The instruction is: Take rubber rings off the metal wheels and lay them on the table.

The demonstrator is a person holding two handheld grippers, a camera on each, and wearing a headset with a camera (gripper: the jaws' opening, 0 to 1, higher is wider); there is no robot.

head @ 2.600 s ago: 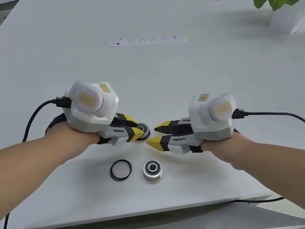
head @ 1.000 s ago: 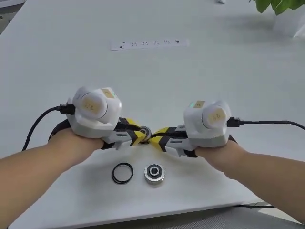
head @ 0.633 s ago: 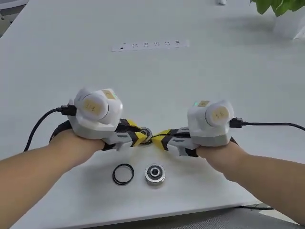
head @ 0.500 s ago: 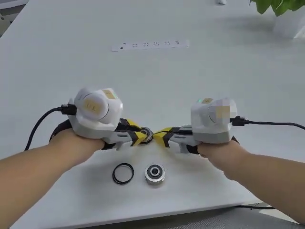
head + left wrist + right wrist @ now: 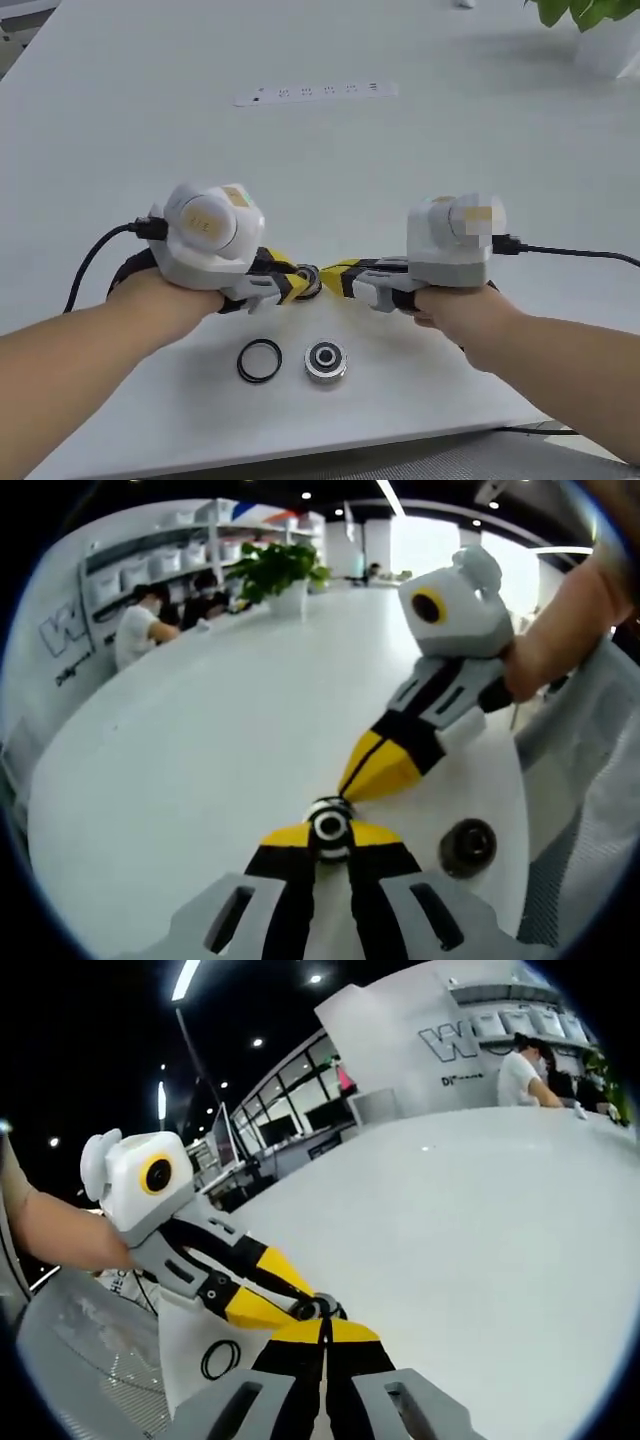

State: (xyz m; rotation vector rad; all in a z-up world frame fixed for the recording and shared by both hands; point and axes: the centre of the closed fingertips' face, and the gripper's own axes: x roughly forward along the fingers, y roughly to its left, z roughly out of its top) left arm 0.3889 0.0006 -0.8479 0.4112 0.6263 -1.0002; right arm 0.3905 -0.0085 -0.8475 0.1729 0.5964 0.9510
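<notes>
The person is working at the white table (image 5: pixel 420 130). The left gripper (image 5: pixel 294 284) is squeezing a small round silver metal wheel (image 5: pixel 330 826) tight and holding it just above the table. The right gripper (image 5: pixel 336 279) is touching that wheel with its jaws pressed together. It looks to be pinching the thin black rubber ring (image 5: pixel 322 1307) on the wheel's rim. To do this well, I think the left one should be holding the wheel firm while the right one is pulling slowly sideways, so the ring is peeling off, not snapping away. Nearer the person, a loose black rubber ring (image 5: pixel 259 360) is lying beside a bare silver metal wheel (image 5: pixel 324 360).
</notes>
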